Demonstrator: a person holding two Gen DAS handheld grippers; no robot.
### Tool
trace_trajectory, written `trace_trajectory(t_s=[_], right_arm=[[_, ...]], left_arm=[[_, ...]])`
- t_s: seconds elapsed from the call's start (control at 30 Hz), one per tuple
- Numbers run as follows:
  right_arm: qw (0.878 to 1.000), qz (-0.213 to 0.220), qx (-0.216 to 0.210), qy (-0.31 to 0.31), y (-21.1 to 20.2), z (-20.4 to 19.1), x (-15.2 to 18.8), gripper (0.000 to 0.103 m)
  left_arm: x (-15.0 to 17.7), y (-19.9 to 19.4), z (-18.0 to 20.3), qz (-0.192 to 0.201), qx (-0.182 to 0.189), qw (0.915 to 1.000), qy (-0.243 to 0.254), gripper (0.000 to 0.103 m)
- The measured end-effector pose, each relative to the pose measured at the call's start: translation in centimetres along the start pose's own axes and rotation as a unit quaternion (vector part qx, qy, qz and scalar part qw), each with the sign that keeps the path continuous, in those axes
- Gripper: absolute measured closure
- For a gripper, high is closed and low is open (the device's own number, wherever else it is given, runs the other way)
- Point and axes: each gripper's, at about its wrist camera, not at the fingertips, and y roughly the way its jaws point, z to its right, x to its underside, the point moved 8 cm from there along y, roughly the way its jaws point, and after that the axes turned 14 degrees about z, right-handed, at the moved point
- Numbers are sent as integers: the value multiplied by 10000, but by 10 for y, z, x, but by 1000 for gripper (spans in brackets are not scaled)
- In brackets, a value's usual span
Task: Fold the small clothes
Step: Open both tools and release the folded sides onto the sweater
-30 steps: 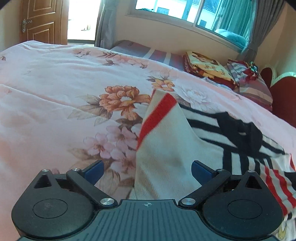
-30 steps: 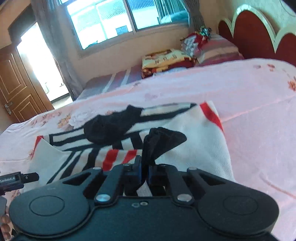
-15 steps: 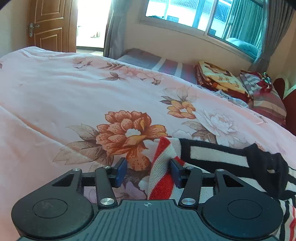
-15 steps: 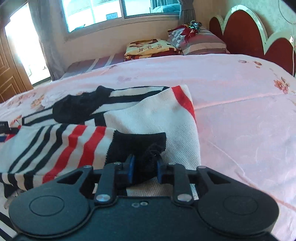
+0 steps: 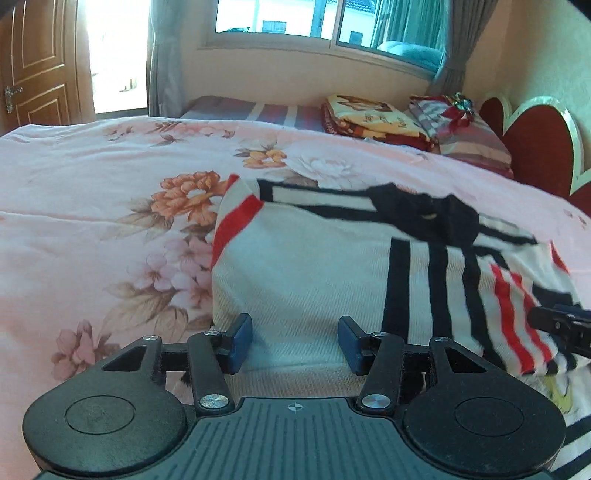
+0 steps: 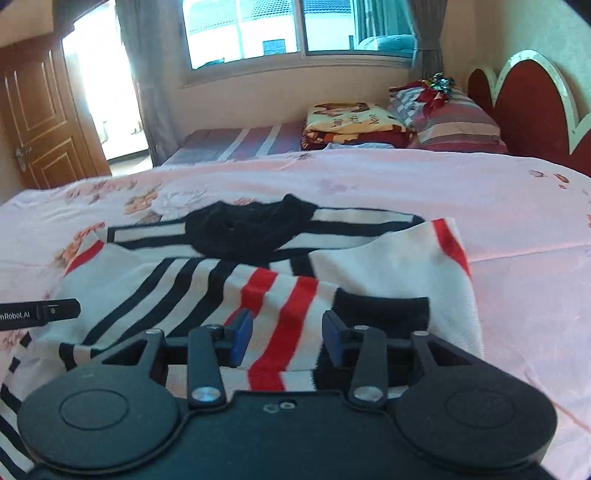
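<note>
Where the left gripper (image 5: 295,341) hangs over the near white edge of the striped sweater (image 5: 325,280), its blue fingers (image 5: 240,341) stand apart with cloth lying between them but nothing pinched; the pads do not press the fabric. The right gripper (image 6: 284,338) sits low over the folded-in sleeve, its fingers (image 6: 242,339) parting at this moment, red and white stripes showing in the gap, neither pad pressing on the cloth. Just right of those fingers lies the sleeve's black cuff (image 6: 380,310), flat on the white knit.

The sweater (image 6: 258,273) lies spread on the bed, on a pink floral bedspread (image 5: 92,206). Both sleeves are turned in over the body: black-striped and red-striped bands cross the middle. The black collar (image 6: 243,232) faces the far side, toward the window. A red band edges the far corner on each side.

At the left edge of the right wrist view the tip of the other gripper shows, black with white lettering. At the right edge of the left wrist view a black finger tip of the right gripper pokes in over the red stripes.

Beyond the sweater the bedspread runs bare. Past it, a striped mattress (image 6: 243,142), a folded yellow and red blanket (image 6: 351,123), striped pillows (image 6: 454,125). Red scalloped headboard (image 6: 532,103) at right. Window (image 6: 295,26) with grey curtains on the far wall; wooden door (image 6: 40,114) at left, bright doorway beside it.
</note>
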Motion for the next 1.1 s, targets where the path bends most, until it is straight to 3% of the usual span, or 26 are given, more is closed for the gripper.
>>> trace_trajectory(t_s=[0.03, 0.13, 0.23, 0.33, 0.47, 0.63, 0.7, 0.83, 0.9, 0.97, 1.03, 1.1], right_arm=[[9996, -136, 120, -215, 4, 2, 9, 63], [9991, 19, 212, -367, 3, 20, 20, 60], [9995, -95, 307, -79, -3, 26, 11, 60], [9999, 98, -15, 142, -26, 7, 3, 60], [9989, -69, -471, 3, -42, -35, 19, 62], [9970, -240, -572, -453, -42, -63, 40, 63], [9962, -301, -302, -763, -38, -52, 48, 62], [9982, -266, 101, -526, -48, 3, 54, 60], [9990, -253, 267, -246, -56, 35, 60, 47], [9989, -256, 388, -72, -60, 55, 64, 43], [9985, -310, 439, 51, -66, 61, 64, 45], [9989, -297, 312, 197, -73, 58, 61, 57]], left_arm=[[4, -4, -3, 130, -14, 9999, 65, 51], [8, -12, -8, 215, -64, 9995, 241, 51], [1, -21, -22, 35, -356, 9993, -144, 51], [-4, -44, -12, 187, -177, 9995, -184, 51], [7, -61, 20, 84, 265, 9996, -100, 51], [41, -53, 41, -231, 463, 9986, 79, 51], [43, -55, 34, -102, 430, 9989, 124, 51], [45, -61, -1, 18, 13, 9999, 163, 51], [47, -65, -12, 49, -115, 9997, 186, 51], [47, -68, -12, 27, -199, 9996, 194, 51], [45, -73, -9, -30, -328, 9995, -33, 51], [43, -86, 2, 18, -239, 9993, -292, 51]])
